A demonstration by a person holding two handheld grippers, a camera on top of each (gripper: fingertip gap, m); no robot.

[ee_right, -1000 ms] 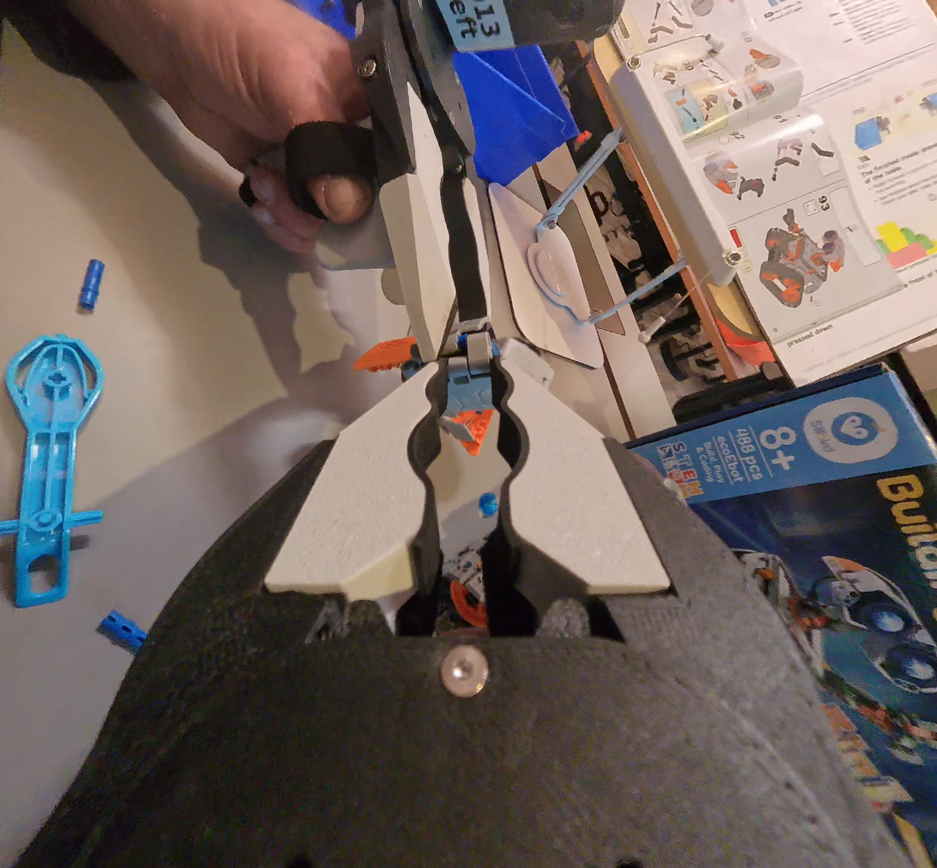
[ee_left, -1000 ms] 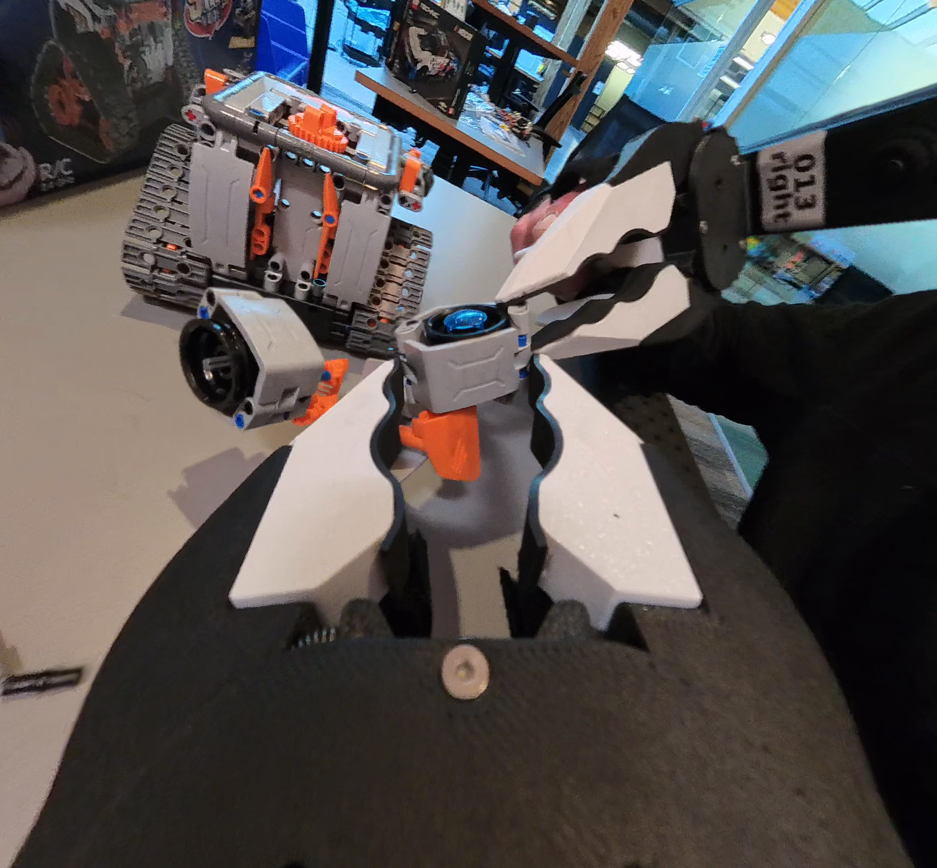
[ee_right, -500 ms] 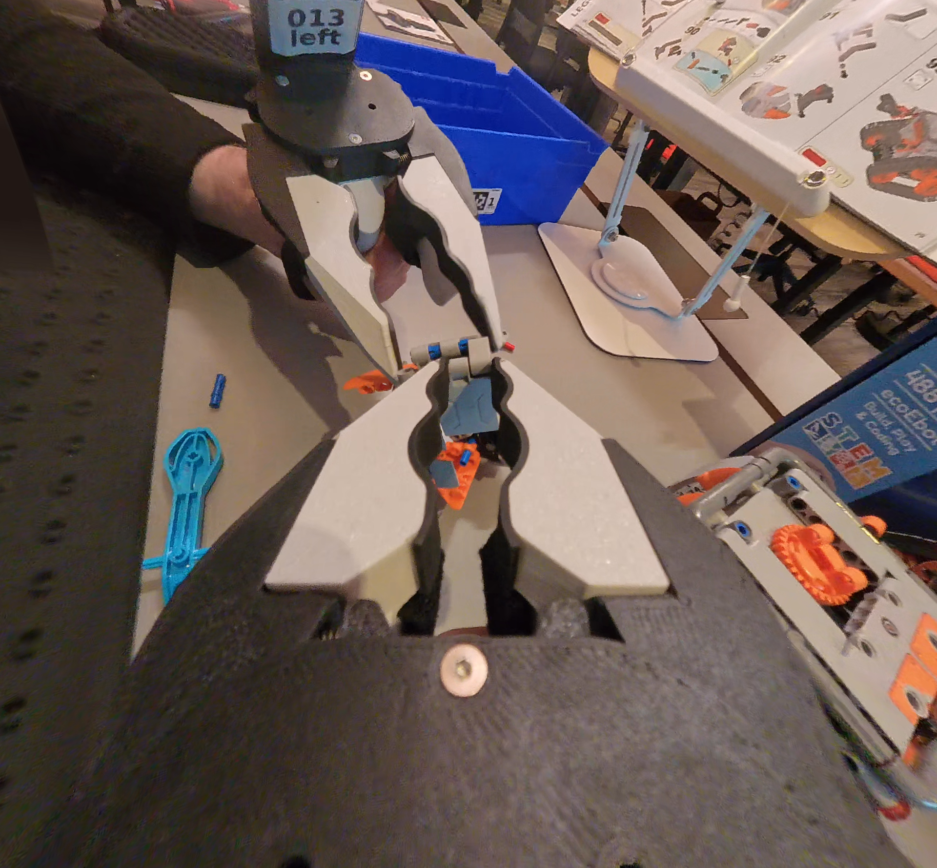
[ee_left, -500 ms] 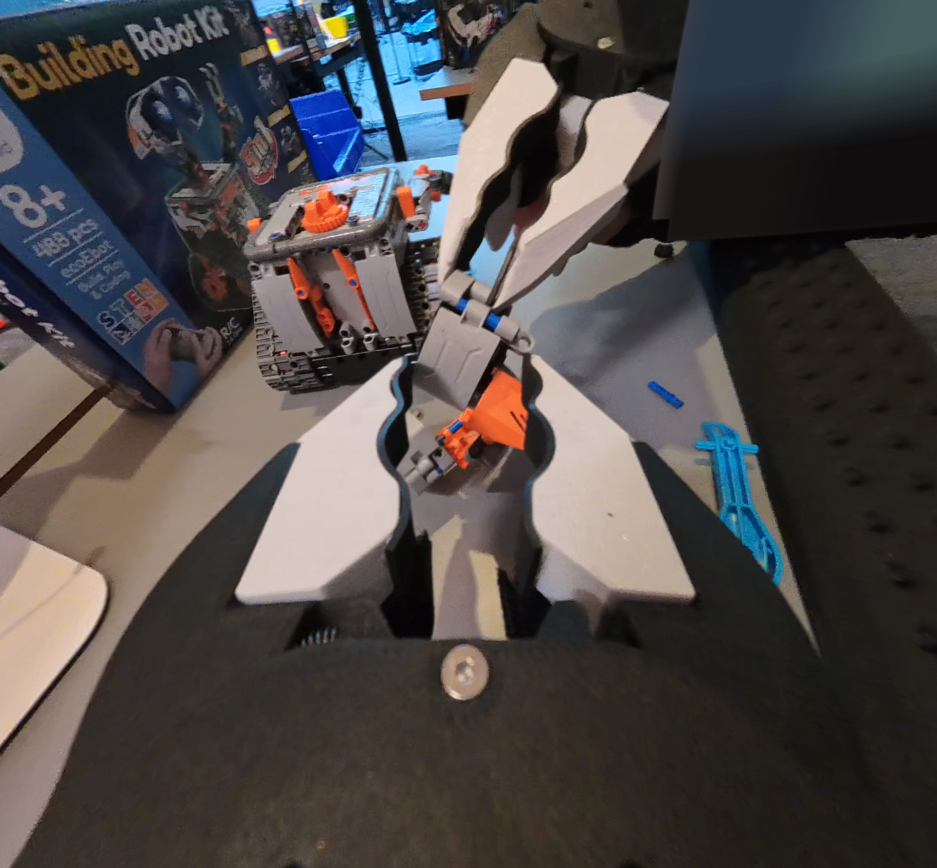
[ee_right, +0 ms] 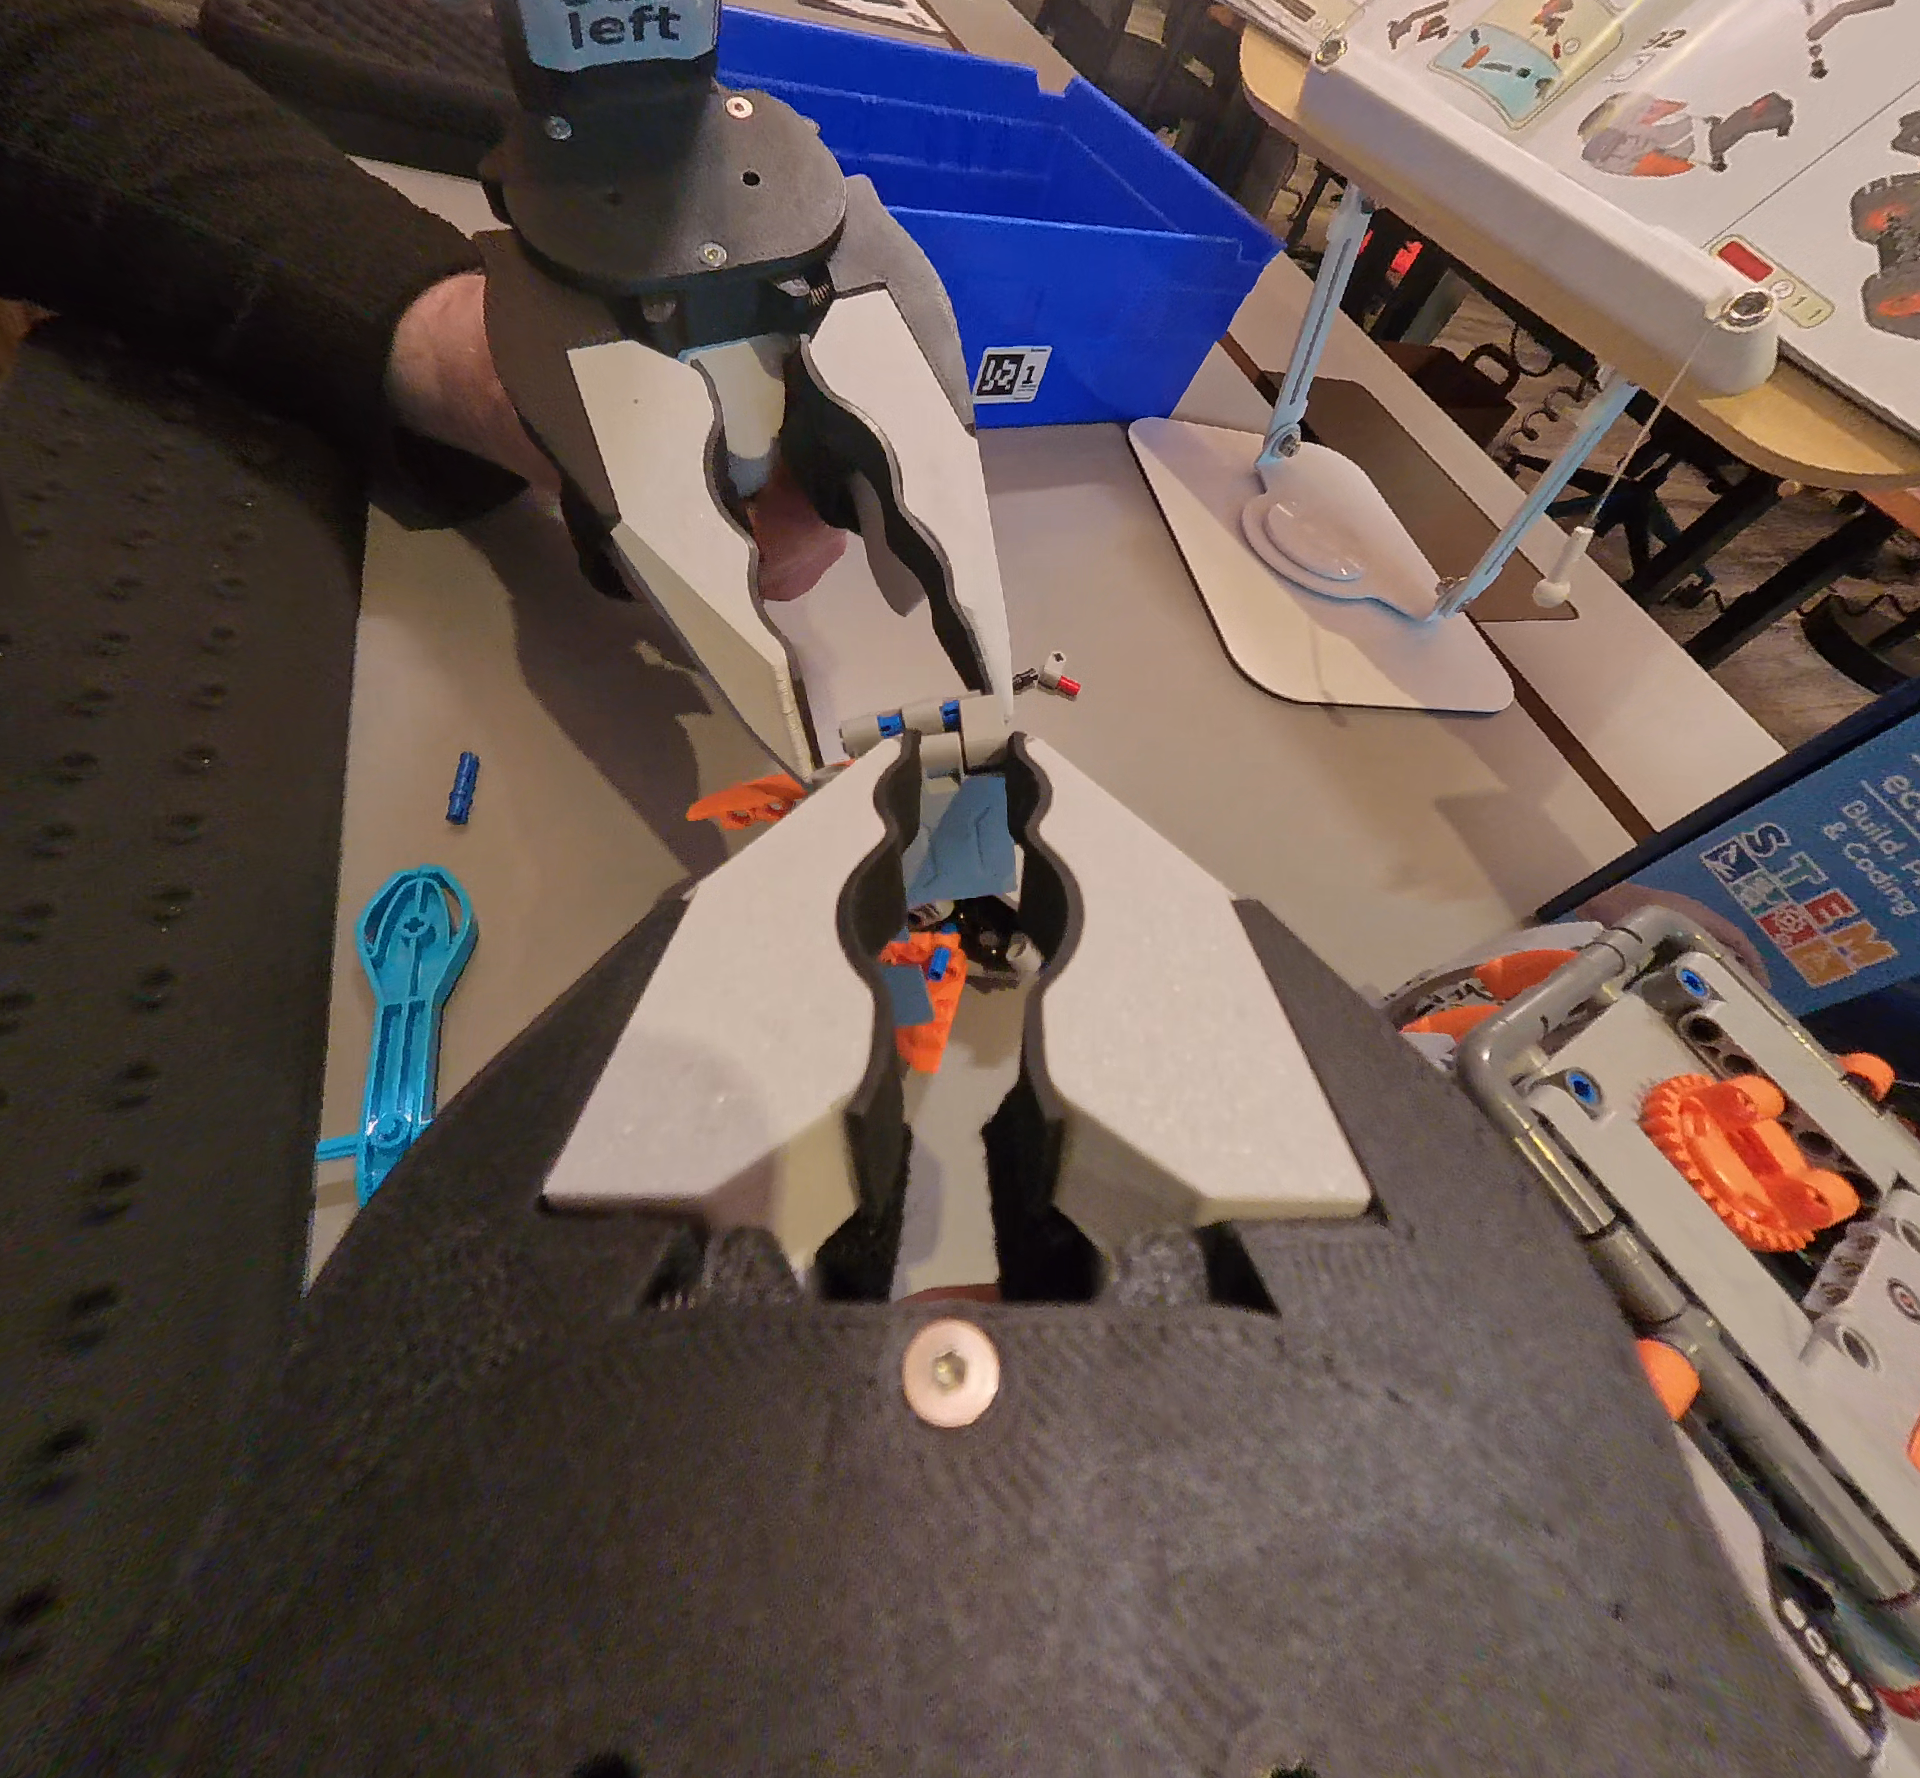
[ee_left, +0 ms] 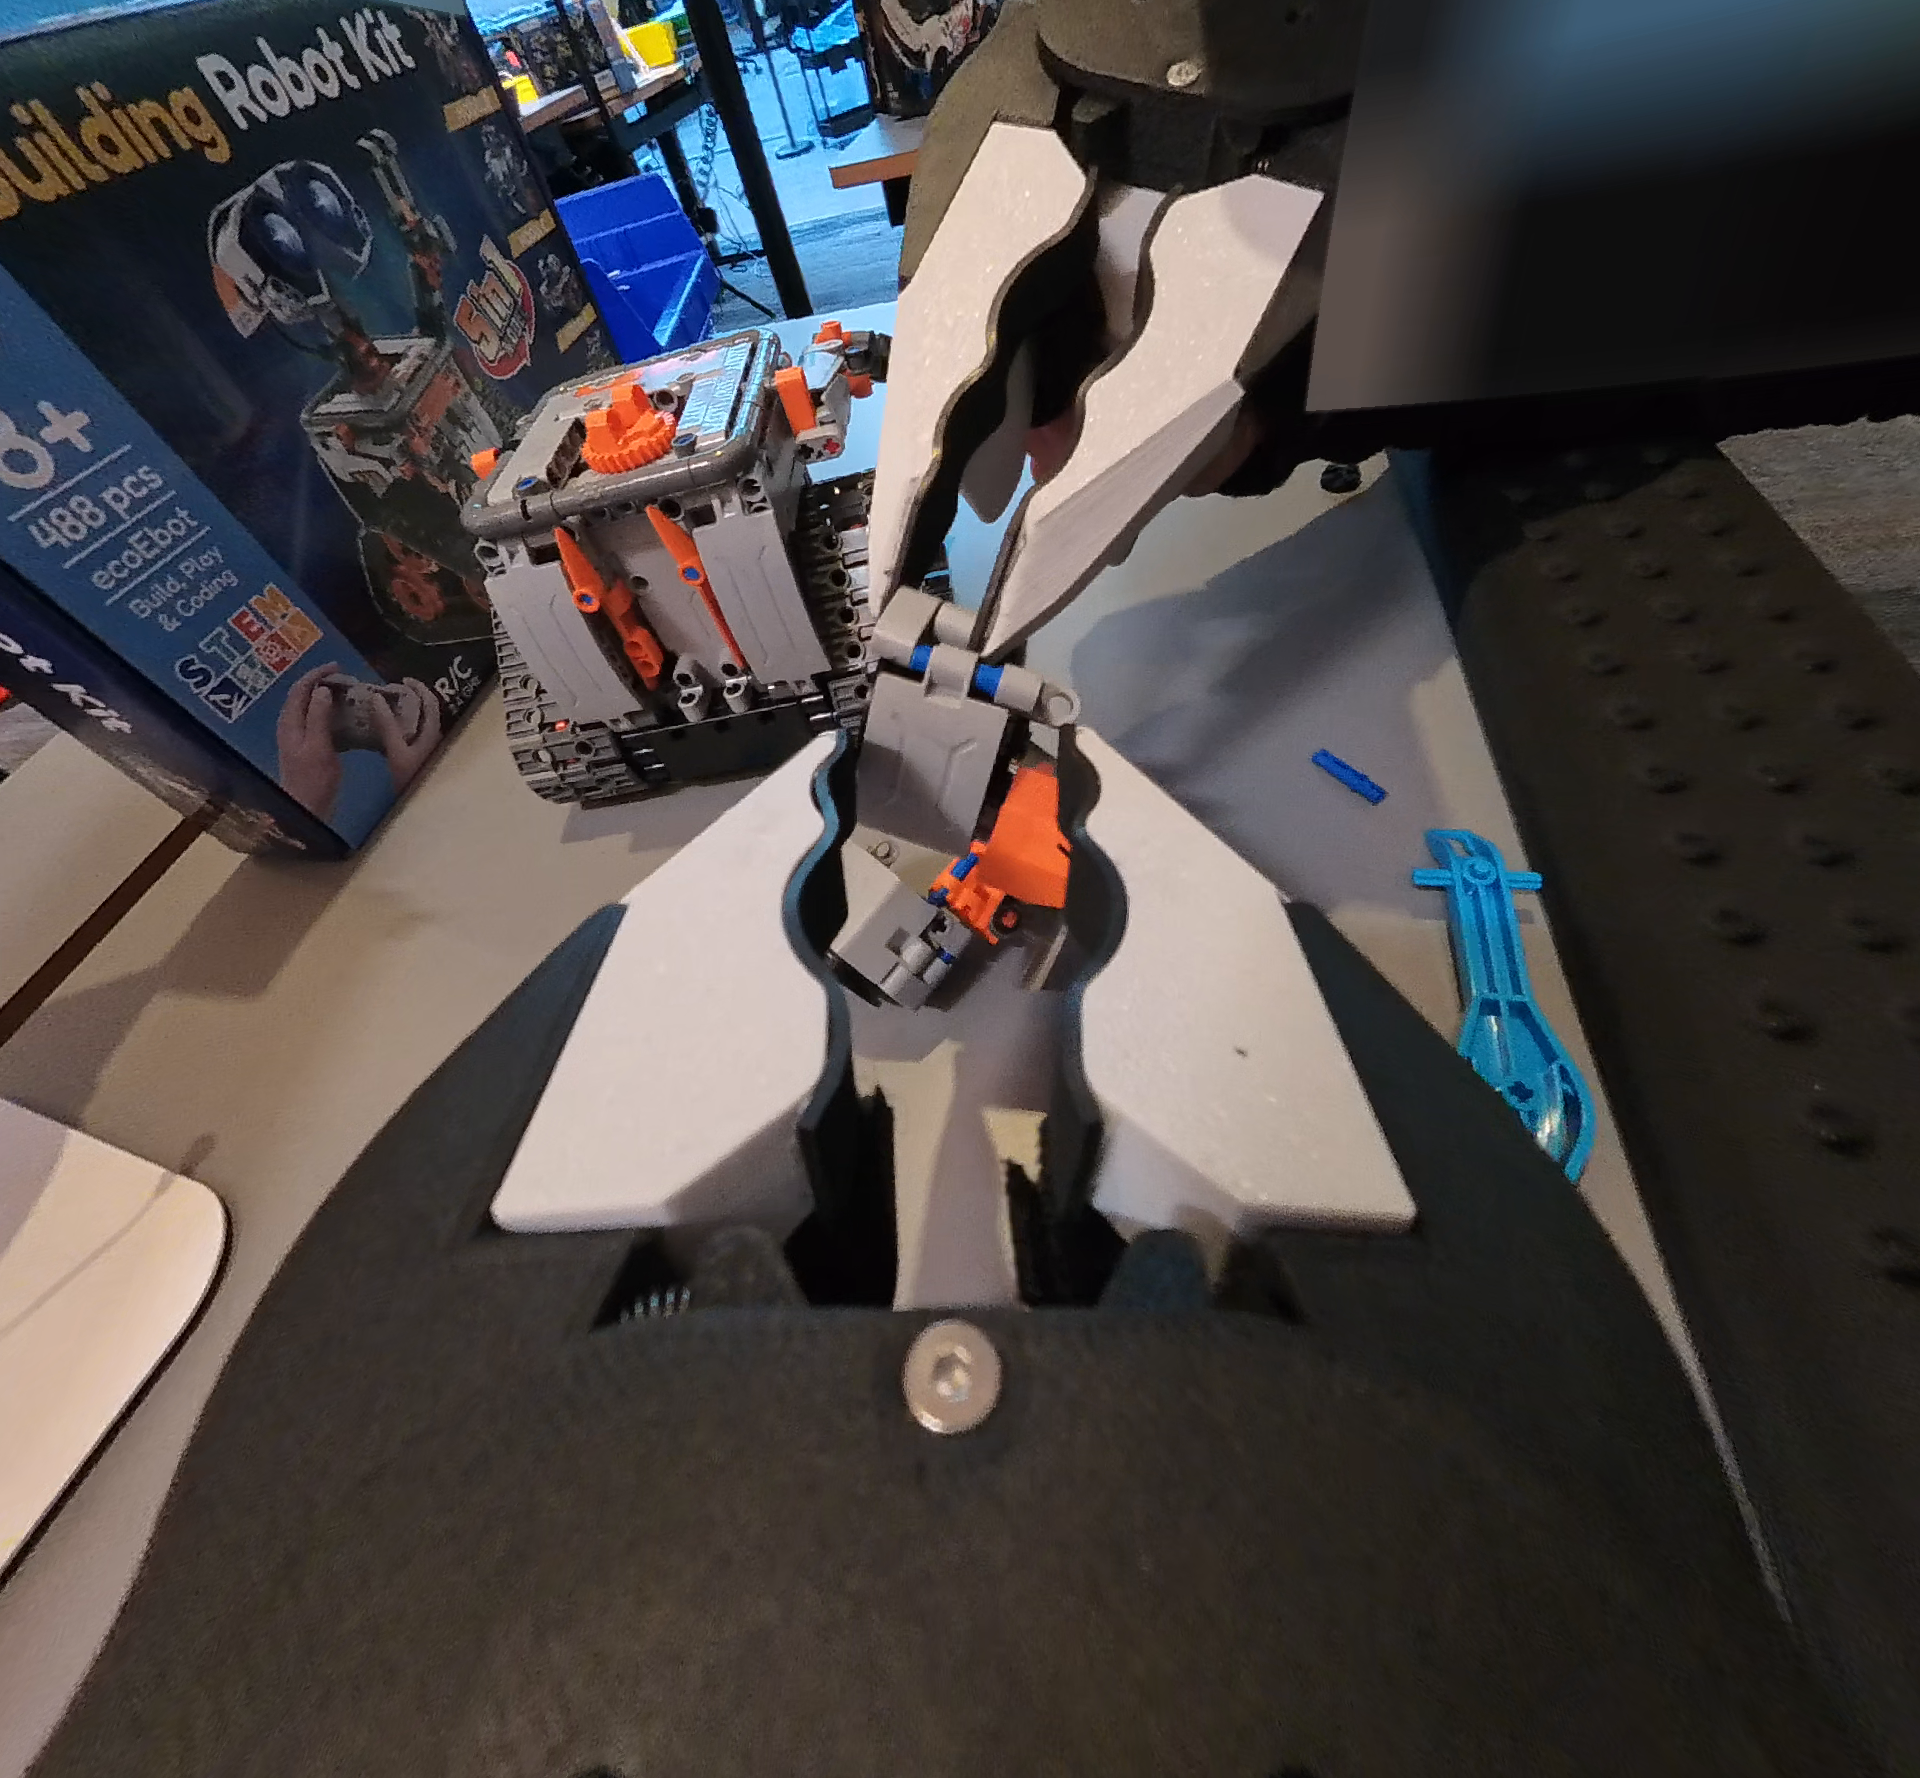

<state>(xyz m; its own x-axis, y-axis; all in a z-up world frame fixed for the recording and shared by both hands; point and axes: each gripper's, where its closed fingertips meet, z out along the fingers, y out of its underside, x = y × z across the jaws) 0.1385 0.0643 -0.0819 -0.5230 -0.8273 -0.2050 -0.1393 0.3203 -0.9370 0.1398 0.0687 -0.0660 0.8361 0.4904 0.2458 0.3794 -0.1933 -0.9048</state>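
Grey and orange, the small brick assembly (ee_left: 940, 855) sits gripped between both tools above the table (ee_left: 312, 1001), and we take it as our landmark. Nearest us in the left wrist view, we see the left gripper (ee_left: 956, 762) pointing forward and slightly down, its fingers closed partway onto the assembly's grey panel, with the orange piece hanging in the hollow behind the tips. Opposite it, we see the right gripper (ee_left: 951, 627) coming down steeply from above, its fingers narrowed to a pinch on the grey bar with blue pins at the assembly's top. In the right wrist view the left gripper (ee_right: 914, 700) reaches down from a dark-sleeved hand (ee_right: 457, 388).

Beyond the assembly to the left stands a tracked toy vehicle (ee_left: 665, 585), and farther left a blue box (ee_left: 208, 398). To the assembly's right lie a light blue plastic tool (ee_left: 1496, 990) and a small blue pin (ee_left: 1348, 776).
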